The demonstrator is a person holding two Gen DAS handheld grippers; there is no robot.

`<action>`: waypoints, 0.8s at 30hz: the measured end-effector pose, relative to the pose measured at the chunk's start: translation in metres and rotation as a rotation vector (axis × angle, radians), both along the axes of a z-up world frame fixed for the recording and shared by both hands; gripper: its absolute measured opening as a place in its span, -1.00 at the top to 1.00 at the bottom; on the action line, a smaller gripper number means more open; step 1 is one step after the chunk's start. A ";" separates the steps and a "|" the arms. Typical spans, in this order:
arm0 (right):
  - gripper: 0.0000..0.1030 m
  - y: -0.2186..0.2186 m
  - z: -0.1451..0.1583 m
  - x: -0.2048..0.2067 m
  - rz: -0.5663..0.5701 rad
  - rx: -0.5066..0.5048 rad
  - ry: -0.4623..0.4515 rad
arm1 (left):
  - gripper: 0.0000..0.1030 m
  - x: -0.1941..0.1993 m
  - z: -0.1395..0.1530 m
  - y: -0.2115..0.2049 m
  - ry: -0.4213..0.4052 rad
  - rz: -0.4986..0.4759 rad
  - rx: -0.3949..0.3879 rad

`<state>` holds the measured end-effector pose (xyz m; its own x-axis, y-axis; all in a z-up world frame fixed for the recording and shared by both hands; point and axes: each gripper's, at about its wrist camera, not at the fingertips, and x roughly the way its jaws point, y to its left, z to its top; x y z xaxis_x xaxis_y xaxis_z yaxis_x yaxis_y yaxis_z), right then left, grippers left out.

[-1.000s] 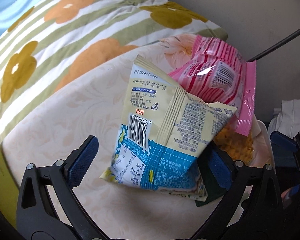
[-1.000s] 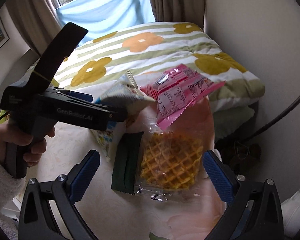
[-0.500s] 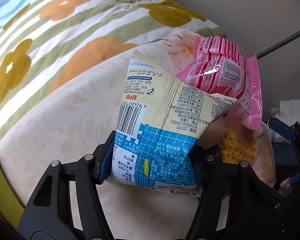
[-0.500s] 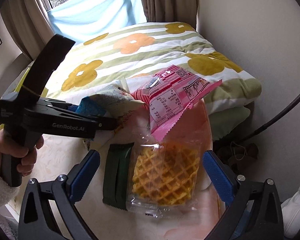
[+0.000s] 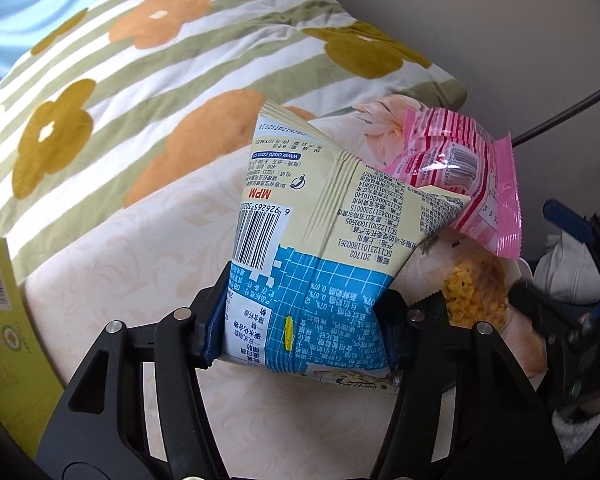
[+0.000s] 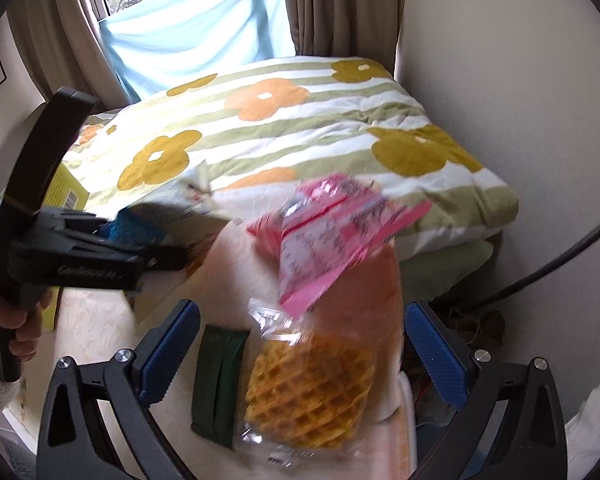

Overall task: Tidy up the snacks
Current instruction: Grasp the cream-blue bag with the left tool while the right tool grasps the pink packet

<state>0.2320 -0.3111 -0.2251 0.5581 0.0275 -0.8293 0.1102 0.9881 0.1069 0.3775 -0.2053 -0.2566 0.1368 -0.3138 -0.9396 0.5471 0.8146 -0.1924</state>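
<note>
My left gripper (image 5: 304, 320) is shut on a cream and blue snack bag (image 5: 324, 236), holding it by its lower end above the table. In the right wrist view that gripper (image 6: 80, 256) shows from the side at left, with the bag blurred. A pink snack packet (image 5: 460, 168) lies behind the bag and also shows in the right wrist view (image 6: 332, 232). A clear-wrapped waffle (image 6: 308, 396) and a dark green packet (image 6: 220, 376) lie on the cream tablecloth (image 6: 96, 332). My right gripper (image 6: 300, 348) is open, its fingers either side of the waffle and green packet.
A folded quilt with orange and olive flowers (image 6: 300, 128) lies behind the table. A yellow-green box (image 5: 0, 312) stands at the left. A grey wall (image 6: 520, 60) and a black cable (image 6: 560, 260) are at the right. Curtains and a window are beyond.
My left gripper closed on the cream and blue bag and lifted it a little. My right gripper moved slightly forward over the waffle, still open.
</note>
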 end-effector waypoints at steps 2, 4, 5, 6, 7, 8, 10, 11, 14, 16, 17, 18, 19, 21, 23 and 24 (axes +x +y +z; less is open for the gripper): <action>-0.99 -0.007 0.005 0.009 0.006 -0.018 -0.013 | -0.06 0.001 0.004 0.004 -0.005 0.015 0.002; -0.99 -0.010 0.009 0.016 0.018 -0.032 -0.018 | -0.06 0.001 0.007 0.008 -0.013 0.028 0.004; -0.99 -0.013 0.010 0.024 0.031 -0.045 -0.019 | -0.06 0.002 0.008 0.010 -0.014 0.033 0.005; -0.99 -0.014 0.010 0.029 0.045 -0.056 -0.019 | -0.06 0.002 0.009 0.012 -0.014 0.041 0.006; -0.99 -0.015 0.010 0.035 0.062 -0.067 -0.014 | -0.06 0.002 0.010 0.014 -0.013 0.048 0.006; -0.98 -0.015 0.009 0.041 0.078 -0.084 -0.009 | -0.06 0.002 0.011 0.016 -0.013 0.054 0.005; -0.99 -0.015 0.007 0.052 0.124 -0.107 0.006 | -0.06 0.003 0.011 0.019 -0.013 0.064 0.006; -0.99 -0.014 0.006 0.054 0.140 -0.118 0.009 | -0.06 0.003 0.011 0.021 -0.012 0.068 0.007; -0.98 -0.008 -0.001 0.066 0.227 -0.153 0.035 | -0.06 0.004 0.008 0.025 -0.004 0.082 0.010; -0.98 -0.004 -0.007 0.071 0.283 -0.170 0.047 | -0.06 0.004 0.007 0.027 0.002 0.092 0.009; -0.98 -0.003 -0.011 0.075 0.313 -0.177 0.054 | -0.06 0.005 0.006 0.028 0.003 0.096 0.009; -0.98 -0.002 -0.014 0.077 0.329 -0.177 0.060 | -0.06 0.005 0.006 0.028 0.004 0.099 0.010; -0.98 -0.002 -0.017 0.079 0.343 -0.177 0.067 | -0.06 0.005 0.005 0.029 0.006 0.102 0.010; -0.98 -0.001 -0.025 0.084 0.365 -0.184 0.083 | -0.06 0.004 0.004 0.030 0.009 0.108 0.010; -0.98 0.000 -0.032 0.087 0.382 -0.190 0.092 | -0.06 0.004 0.003 0.030 0.012 0.114 0.011; -0.98 0.000 -0.037 0.089 0.393 -0.198 0.101 | -0.06 0.004 0.002 0.030 0.014 0.116 0.011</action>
